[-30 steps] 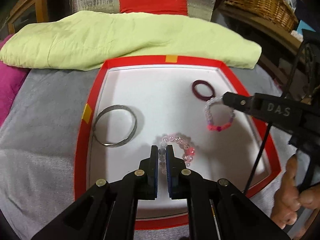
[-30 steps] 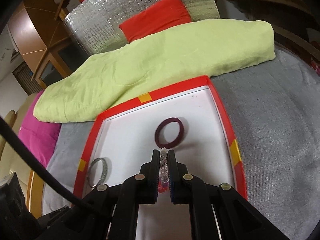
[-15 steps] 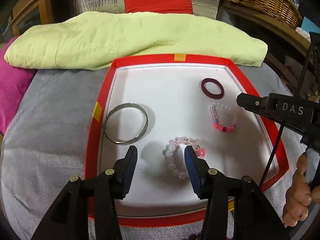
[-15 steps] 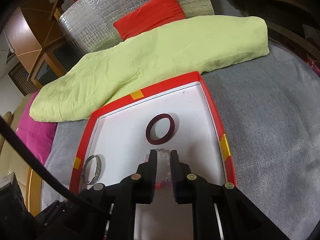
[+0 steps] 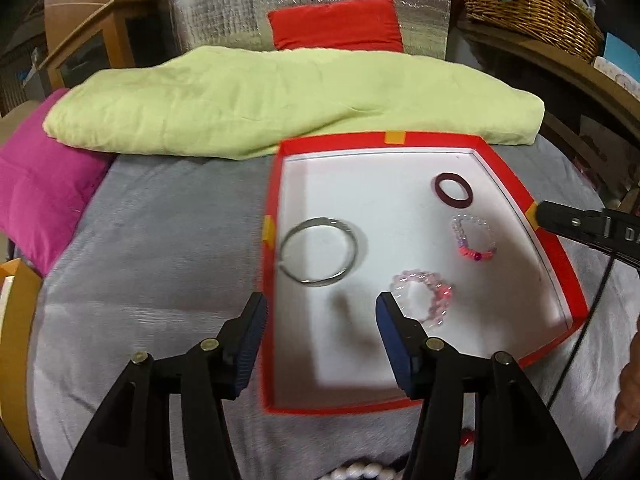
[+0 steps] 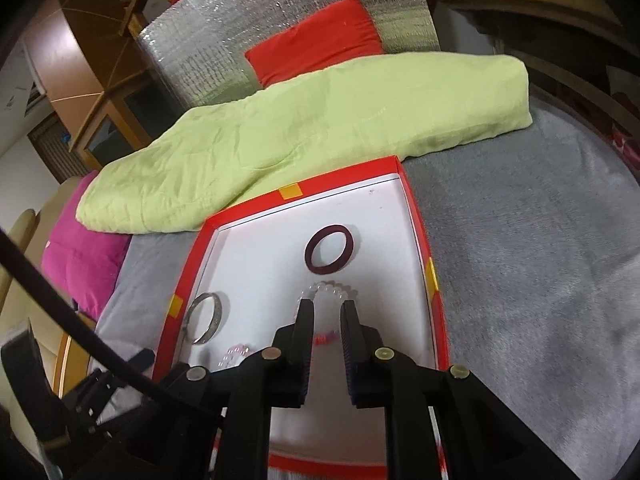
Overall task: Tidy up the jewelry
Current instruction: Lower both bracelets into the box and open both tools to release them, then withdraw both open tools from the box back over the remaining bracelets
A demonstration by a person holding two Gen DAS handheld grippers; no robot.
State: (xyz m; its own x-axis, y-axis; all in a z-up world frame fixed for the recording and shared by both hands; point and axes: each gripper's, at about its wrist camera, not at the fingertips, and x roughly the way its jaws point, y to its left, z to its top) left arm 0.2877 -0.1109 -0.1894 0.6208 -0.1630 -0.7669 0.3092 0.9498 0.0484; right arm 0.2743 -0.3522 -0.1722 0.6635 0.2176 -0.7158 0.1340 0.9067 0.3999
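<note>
A red tray (image 5: 270, 200) with a white floor lies on a grey blanket. In it lie a silver bangle (image 5: 318, 252), a maroon ring (image 5: 453, 192), a clear-and-pink bead bracelet (image 5: 474, 238) and a pale pink bead bracelet (image 5: 424, 298). My left gripper (image 5: 320, 316) hangs over the tray's near left corner, its jaws opening with nothing between them. The pink bracelet lies just right of its right finger. My right gripper (image 6: 326, 312) is open a narrow gap above the clear-and-pink bracelet (image 6: 328, 292), which rests loose on the tray (image 6: 352, 180) beyond the maroon ring (image 6: 329, 250).
A folded green cloth (image 5: 280, 100) lies behind the tray, with a magenta cushion (image 5: 36, 176) at left and a red cushion (image 5: 336, 24) further back. A wicker basket (image 5: 528, 4) stands back right. White beads (image 5: 360, 472) lie near the bottom edge. A hand (image 5: 630, 380) shows at right.
Both grippers have let go of their bead bracelets and drawn back and up. The left jaws have spread wide; the right jaws have parted slightly. Both bracelets now lie in the tray.
</note>
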